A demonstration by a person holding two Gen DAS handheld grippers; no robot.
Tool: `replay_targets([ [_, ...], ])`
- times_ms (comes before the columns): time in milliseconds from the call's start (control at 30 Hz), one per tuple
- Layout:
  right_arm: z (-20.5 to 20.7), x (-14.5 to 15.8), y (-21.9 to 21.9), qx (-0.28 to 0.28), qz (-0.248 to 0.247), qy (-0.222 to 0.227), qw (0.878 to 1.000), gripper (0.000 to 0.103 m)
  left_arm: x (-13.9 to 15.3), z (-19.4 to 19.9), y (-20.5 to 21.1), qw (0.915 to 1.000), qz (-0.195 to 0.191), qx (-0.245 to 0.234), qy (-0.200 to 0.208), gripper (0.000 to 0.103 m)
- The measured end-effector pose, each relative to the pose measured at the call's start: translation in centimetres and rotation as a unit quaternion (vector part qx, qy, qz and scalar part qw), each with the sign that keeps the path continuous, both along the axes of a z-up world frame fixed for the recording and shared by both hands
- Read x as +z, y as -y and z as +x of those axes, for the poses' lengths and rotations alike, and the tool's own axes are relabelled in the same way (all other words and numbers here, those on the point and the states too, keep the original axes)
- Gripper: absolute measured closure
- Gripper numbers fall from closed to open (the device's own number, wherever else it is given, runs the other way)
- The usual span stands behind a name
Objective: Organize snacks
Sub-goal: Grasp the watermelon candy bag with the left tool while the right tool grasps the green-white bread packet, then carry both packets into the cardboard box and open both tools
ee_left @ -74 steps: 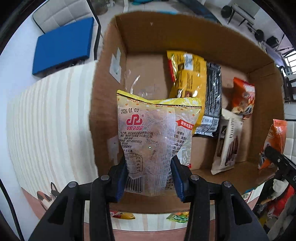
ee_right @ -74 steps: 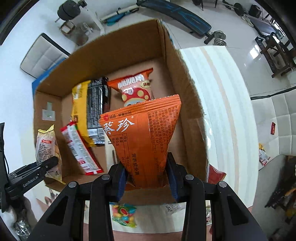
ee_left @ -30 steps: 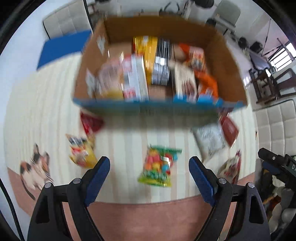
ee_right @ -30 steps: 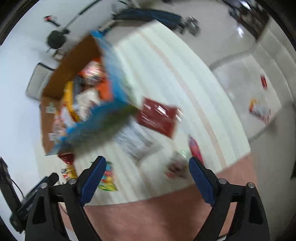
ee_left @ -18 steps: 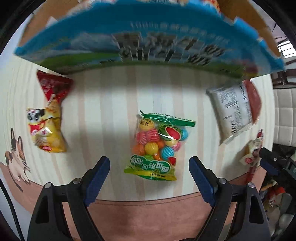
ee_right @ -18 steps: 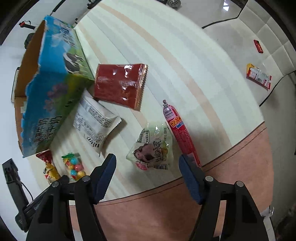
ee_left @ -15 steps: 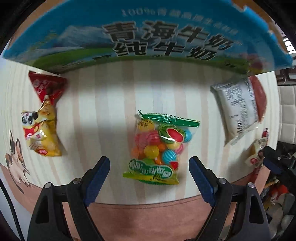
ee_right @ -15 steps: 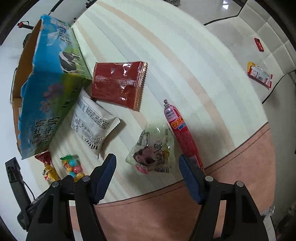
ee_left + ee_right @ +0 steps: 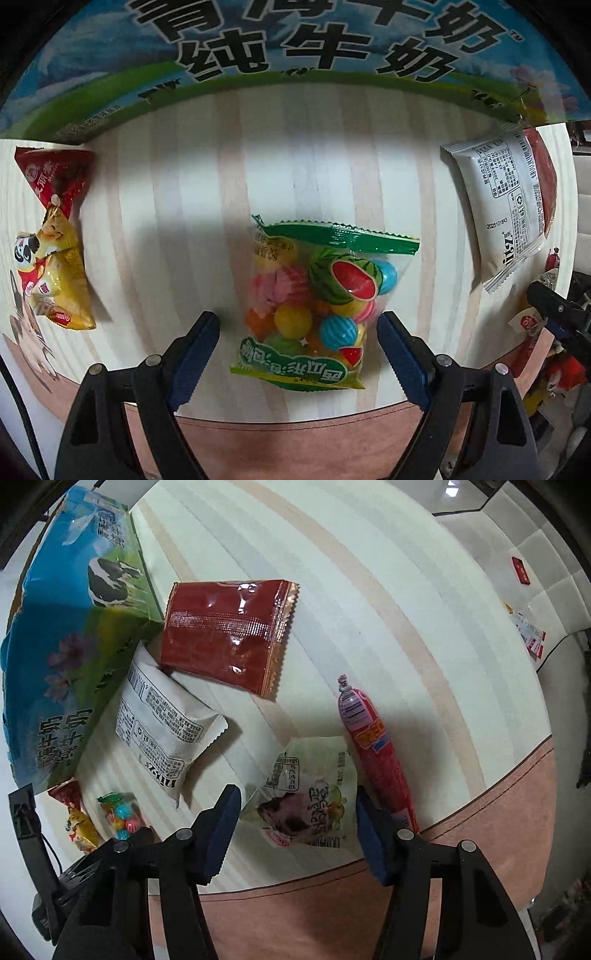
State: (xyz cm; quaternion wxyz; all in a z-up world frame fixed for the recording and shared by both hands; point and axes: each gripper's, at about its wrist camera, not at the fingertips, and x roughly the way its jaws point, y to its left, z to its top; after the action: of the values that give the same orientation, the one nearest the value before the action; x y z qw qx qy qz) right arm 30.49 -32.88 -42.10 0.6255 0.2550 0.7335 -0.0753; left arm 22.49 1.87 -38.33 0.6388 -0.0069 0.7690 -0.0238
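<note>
Striped pale desk (image 9: pixel 314 155), pinkish border at near edge. Milk carton box (image 9: pixel 295 48) along far side, printed wall facing the claws; likely the bin for the snacks. White packet (image 9: pixel 162 723) and red packet (image 9: pixel 229 635) just beside the box, red sausage stick (image 9: pixel 373 746) to the right. Left claw (image 9: pixel 298 347) spread wide, straddling the candy-ball bag (image 9: pixel 317 314), apparently lined up for a pinch. Right claw (image 9: pixel 297 825) likewise apart around the pale green pouch (image 9: pixel 310 797), nothing gripped. Yellow panda bag (image 9: pixel 55 280) waiting far left.

Home living room, striped floor mat (image 9: pixel 369 572), tufted sofa (image 9: pixel 546 579), tiled floor
</note>
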Motion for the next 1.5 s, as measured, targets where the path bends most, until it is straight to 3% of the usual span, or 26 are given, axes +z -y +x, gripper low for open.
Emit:
replay_targets([
  [133,0.3,-0.1,-0.7,0.012,-0.010,-0.006,1.000,0.040,0.0,0.6,0.5,0.9999,0.005,-0.004,0.008,0.019],
  [267,0.5,-0.1,-1.2,0.020,-0.021,-0.008,1.000,0.041,0.8,1.1,1.1,0.9993,0.018,-0.014,0.030,0.045],
  [400,0.5,-0.2,-2.4,0.037,-0.031,-0.002,0.999,0.042,1.1,1.1,1.5,0.9992,0.019,-0.014,0.033,0.051],
  [600,-0.1,-0.3,-3.9,0.045,-0.029,0.004,0.999,0.043,1.6,0.8,1.5,0.9991,0.017,-0.014,0.037,0.053],
  [1067,-4.1,0.9,-7.8,0.086,0.011,0.024,0.996,0.044,4.1,-5.0,1.1,0.9984,0.002,-0.022,0.052,0.053],
  [1500,-4.6,7.8,-11.3,0.135,0.041,0.084,0.986,0.044,11.8,-5.4,-1.4,0.9934,-0.024,-0.008,0.112,0.053],
])
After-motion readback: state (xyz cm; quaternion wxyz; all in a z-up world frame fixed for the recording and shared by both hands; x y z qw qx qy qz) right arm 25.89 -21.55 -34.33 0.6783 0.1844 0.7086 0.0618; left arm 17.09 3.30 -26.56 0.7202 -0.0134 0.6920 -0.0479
